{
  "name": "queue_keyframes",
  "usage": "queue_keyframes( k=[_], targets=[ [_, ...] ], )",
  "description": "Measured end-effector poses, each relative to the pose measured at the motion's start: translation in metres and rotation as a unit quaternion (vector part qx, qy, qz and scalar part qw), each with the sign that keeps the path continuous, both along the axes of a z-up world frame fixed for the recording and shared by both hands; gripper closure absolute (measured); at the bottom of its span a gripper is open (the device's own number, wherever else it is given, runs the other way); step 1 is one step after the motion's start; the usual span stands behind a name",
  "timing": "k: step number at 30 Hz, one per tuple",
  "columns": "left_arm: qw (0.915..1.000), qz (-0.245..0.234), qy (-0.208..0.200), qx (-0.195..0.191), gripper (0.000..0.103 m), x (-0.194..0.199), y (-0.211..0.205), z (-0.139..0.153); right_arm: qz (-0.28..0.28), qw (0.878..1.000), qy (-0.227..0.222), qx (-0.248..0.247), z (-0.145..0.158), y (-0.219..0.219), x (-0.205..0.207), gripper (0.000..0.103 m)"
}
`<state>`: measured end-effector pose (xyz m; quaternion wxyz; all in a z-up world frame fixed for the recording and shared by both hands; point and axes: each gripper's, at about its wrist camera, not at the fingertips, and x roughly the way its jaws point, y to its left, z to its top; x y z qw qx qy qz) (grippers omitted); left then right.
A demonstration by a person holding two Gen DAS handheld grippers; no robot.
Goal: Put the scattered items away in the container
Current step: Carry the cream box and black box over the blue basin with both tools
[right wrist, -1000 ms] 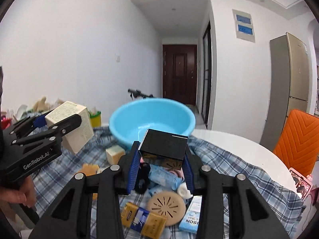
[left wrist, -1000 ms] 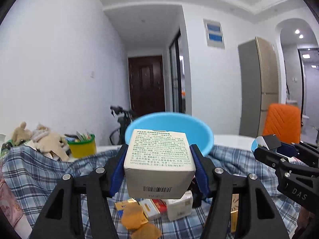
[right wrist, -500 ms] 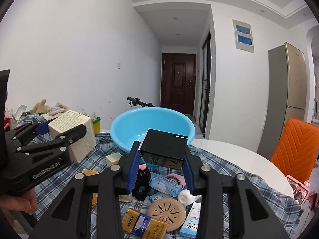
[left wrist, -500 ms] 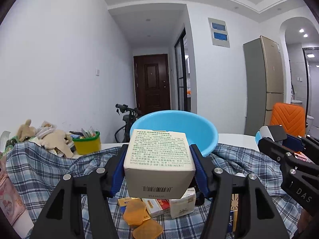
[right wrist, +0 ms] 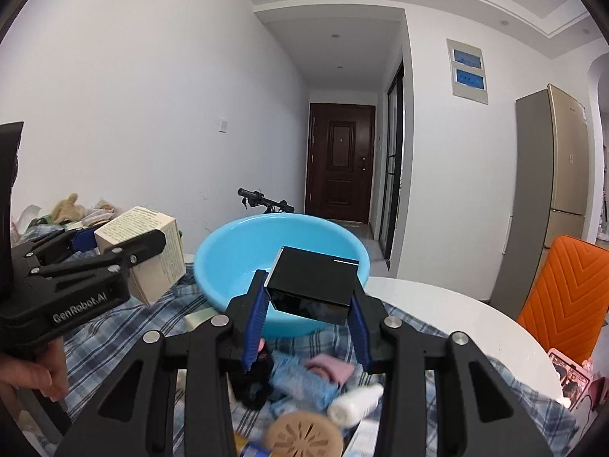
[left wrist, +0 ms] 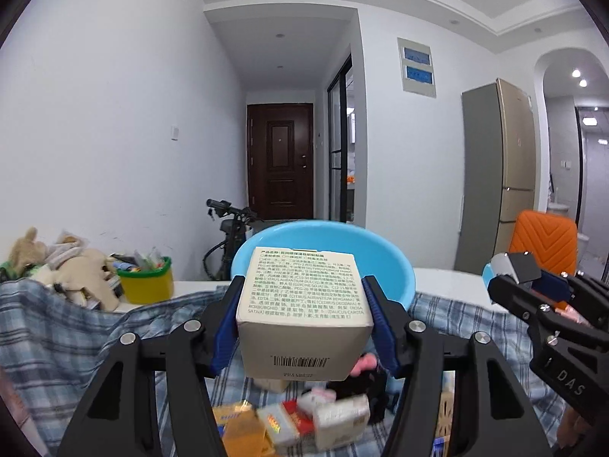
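Left wrist view shows your left gripper (left wrist: 302, 318) clamped on the pale box (left wrist: 302, 304), one blue pad pressed on each side. The blue bowl (left wrist: 392, 262) sits just past the box and looks closer than it did a second ago. Back then its rim was lower behind the box and more of the small things lay in sight under your fingers. So you have carried the box forward, toward the bowl.

On the right side your right gripper (right wrist: 307, 302) is squeezed on the black box (right wrist: 314, 280). The bowl (right wrist: 228, 262) is right in front of it too, and it fills more of the view than before. Both grips look the same as a second ago; neither box has slipped.

This means both boxes are nearly at the bowl, I think. They are not over the middle yet. Keep going a little more, then let go one at a time so they do not bump.

Under your fingers, on the checked cloth (right wrist: 160, 316), lots of things are left: a white tube (right wrist: 356, 405), a round tan disc (right wrist: 302, 434) and a blue pack (right wrist: 300, 381). You will have to come back for those.
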<state>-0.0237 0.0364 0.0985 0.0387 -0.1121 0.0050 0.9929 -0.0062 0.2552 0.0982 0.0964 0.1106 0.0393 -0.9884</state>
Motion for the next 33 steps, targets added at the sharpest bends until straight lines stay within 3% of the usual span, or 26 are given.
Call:
queue_keyframes(
  k=[6,15,18,23,27,33],
  targets=[
    [0.9992,0.013,-0.027,-0.027,0.041,-0.072,0.001,0.006,0.009,0.999,-0.039,-0.035,0.018,0.013,-0.061,0.066],
    [0.9944,0.012,-0.105,0.009,0.041,-0.198,-0.005,0.016,0.004,1.0,-0.022,0.021,0.048,0.005,-0.141,0.066],
    [0.9948,0.024,-0.099,0.007,0.041,-0.231,-0.006,0.03,-0.008,0.999,-0.029,0.032,0.058,0.003,-0.171,0.066],
    [0.9963,0.043,-0.074,0.003,0.041,-0.255,-0.003,0.052,-0.015,0.998,-0.053,-0.002,0.076,0.009,-0.214,0.066],
    [0.9945,0.056,-0.084,0.026,0.041,-0.259,-0.004,0.053,-0.025,0.996,-0.071,0.041,0.075,-0.004,-0.235,0.066],
    [0.9931,0.073,-0.09,0.018,0.041,-0.255,-0.015,0.052,-0.03,0.995,-0.095,0.011,0.076,-0.007,-0.244,0.066]
  ],
)
